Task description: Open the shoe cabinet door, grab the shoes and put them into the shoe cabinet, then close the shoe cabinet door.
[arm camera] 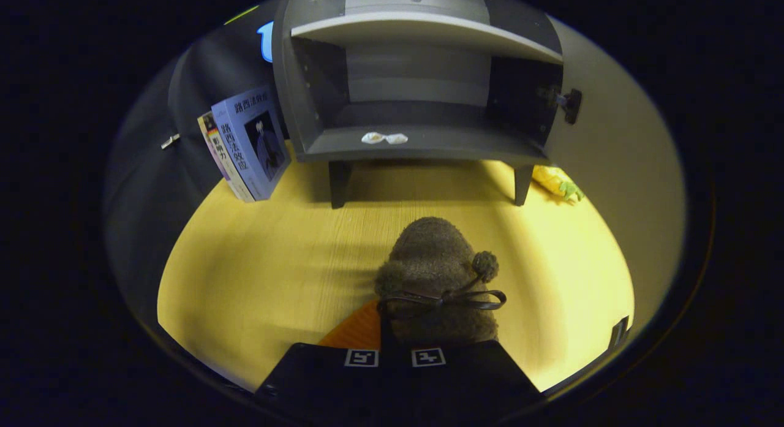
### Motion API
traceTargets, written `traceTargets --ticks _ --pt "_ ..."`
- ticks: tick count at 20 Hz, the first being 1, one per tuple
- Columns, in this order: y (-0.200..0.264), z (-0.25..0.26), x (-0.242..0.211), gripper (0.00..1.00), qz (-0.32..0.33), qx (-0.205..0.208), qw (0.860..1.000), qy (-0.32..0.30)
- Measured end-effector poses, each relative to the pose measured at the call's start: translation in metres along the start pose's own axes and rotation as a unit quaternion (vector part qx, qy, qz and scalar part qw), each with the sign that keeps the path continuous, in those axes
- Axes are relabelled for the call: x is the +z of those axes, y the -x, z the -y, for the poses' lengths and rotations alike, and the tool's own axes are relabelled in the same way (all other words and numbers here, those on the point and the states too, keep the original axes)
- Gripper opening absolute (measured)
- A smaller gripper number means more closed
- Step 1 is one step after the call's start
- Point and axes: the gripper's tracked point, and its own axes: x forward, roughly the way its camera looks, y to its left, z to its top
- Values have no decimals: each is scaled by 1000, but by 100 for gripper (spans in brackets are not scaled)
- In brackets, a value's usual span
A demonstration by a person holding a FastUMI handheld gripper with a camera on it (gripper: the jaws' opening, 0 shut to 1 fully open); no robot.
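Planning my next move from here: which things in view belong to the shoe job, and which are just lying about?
Job:
- brown fuzzy shoe, in the gripper, fingers closed on it
- shoe cabinet, door open

Lying about:
- books leaning beside the cabinet
- white wrappers on the cabinet's bottom shelf
- yellow-green toy by its leg

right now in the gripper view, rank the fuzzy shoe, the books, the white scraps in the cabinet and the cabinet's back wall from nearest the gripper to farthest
1. Fuzzy shoe: held at the gripper, fingers closed on its heel end.
2. Books: beyond the fingers, off to the left, leaning by the cabinet's side.
3. White scraps: straight ahead on the cabinet's bottom shelf, near its front edge.
4. Cabinet's back wall: deepest, behind the scraps.
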Motion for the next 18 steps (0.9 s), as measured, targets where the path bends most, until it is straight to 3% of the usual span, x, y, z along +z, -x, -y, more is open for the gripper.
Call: traceTargets --ticks 12,18 --pt "107 10 158 5 117 3 993 -10" --pt "134 22 228 5 172 -12 985 3"
